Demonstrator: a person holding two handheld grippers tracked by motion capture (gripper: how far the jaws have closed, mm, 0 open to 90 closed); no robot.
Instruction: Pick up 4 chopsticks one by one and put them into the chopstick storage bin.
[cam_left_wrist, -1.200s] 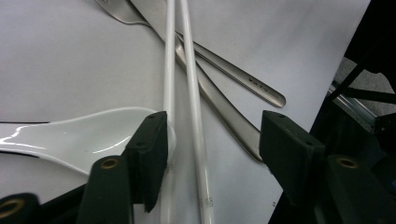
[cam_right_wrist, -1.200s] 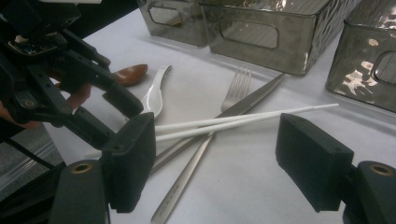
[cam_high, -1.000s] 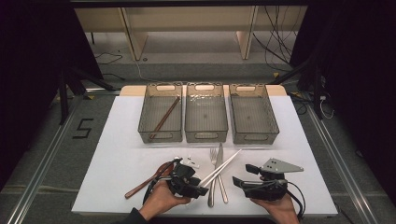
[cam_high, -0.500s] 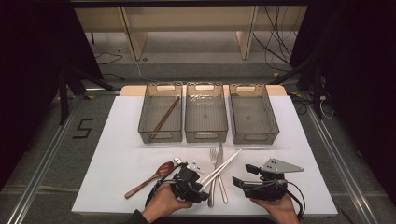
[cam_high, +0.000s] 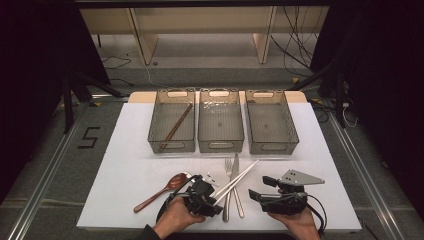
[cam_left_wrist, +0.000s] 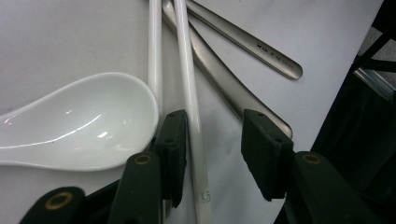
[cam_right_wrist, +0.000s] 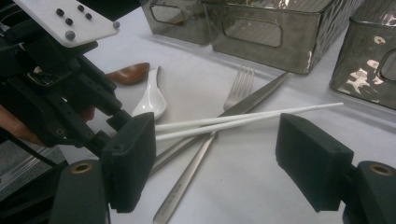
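left gripper view: your left gripper (cam_left_wrist: 212, 140) fingers have just been closing around one white chopstick (cam_left_wrist: 189, 93), not yet pinching; right gripper (cam_right_wrist: 224, 158) fingers spread, idle.

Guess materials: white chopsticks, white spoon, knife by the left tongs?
White chopsticks: smooth and glossy, probably plastic or melamine, a small mark printed near one end. White spoon: glazed ceramic look, bright highlights in the bowl; could be melamine. Knife: brushed steel, dull grey sheen.
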